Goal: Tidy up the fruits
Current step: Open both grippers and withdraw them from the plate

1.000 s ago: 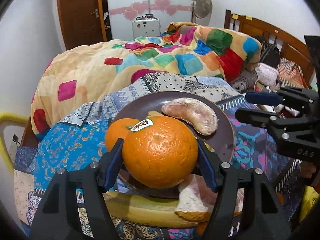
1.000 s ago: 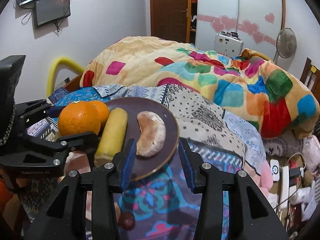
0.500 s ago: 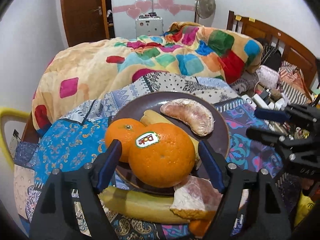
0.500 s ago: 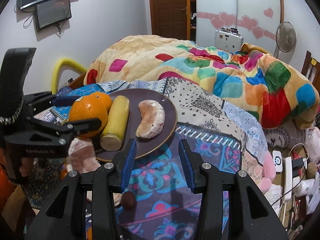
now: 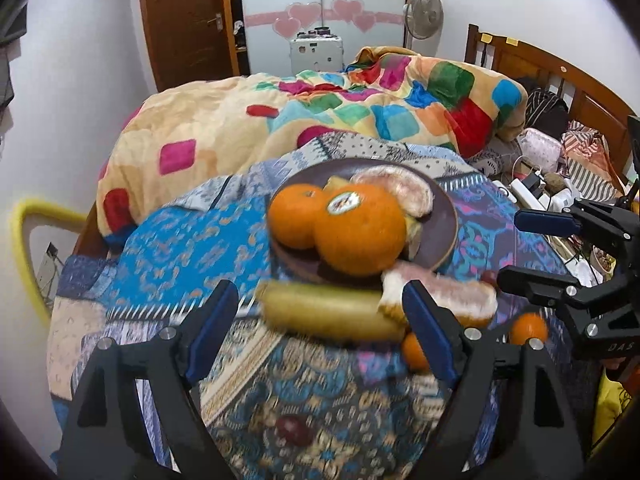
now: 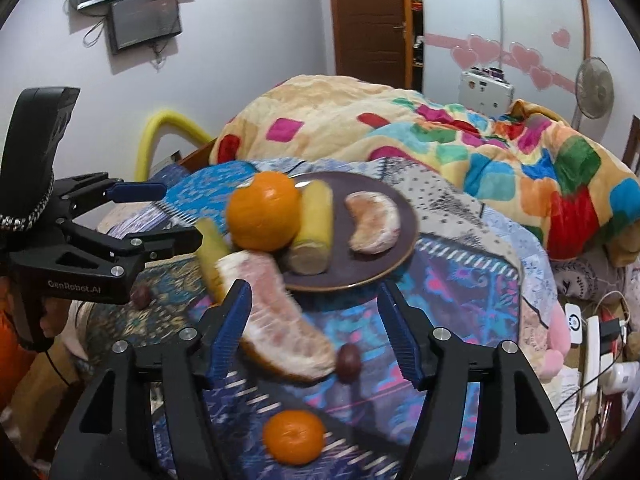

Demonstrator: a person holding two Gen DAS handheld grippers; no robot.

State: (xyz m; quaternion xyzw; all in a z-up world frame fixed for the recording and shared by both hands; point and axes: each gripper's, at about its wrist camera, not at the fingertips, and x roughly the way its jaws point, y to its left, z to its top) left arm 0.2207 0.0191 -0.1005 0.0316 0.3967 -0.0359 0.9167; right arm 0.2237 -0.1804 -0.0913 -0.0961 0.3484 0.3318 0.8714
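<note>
- Sitting on a patterned bedspread [image 5: 180, 248], a dark plate [image 5: 444, 232] holds most of the fruit.
- Left gripper [image 5: 320, 328]: jaws wide, nothing between the pads; they have just been opening further. In the left wrist view a banana [image 5: 328, 316] lies on the cloth past the fingertips, untouched.
- On the plate, left to right in the left wrist view: small orange [image 5: 294, 216], big orange [image 5: 360, 236] with a sticker, touching each other; a peeled pomelo wedge [image 5: 404, 196] behind them.
- Right wrist view shows a second banana piece [image 6: 314, 228] on the plate, just beside the big orange, and the pomelo wedge apart on the plate's right side.
- Off the plate, by its near rim: a second pomelo wedge [image 6: 280, 320] on the cloth, one end beside the loose banana.
- Right gripper [image 6: 316, 332]: jaws about half spread, have just been opening; the loose pomelo wedge lies between them, close to the left pad, no squeeze visible.
- Small dark round fruit [image 6: 349, 358] just beside that wedge; another dark one [image 6: 140, 294] near the left gripper's fingers.
- Mandarin [image 6: 294, 436] lies on the cloth under the right gripper, near the camera.
- Colourful quilt [image 5: 320, 120] piled behind the plate; picture is motion-blurred near the bottom.
</note>
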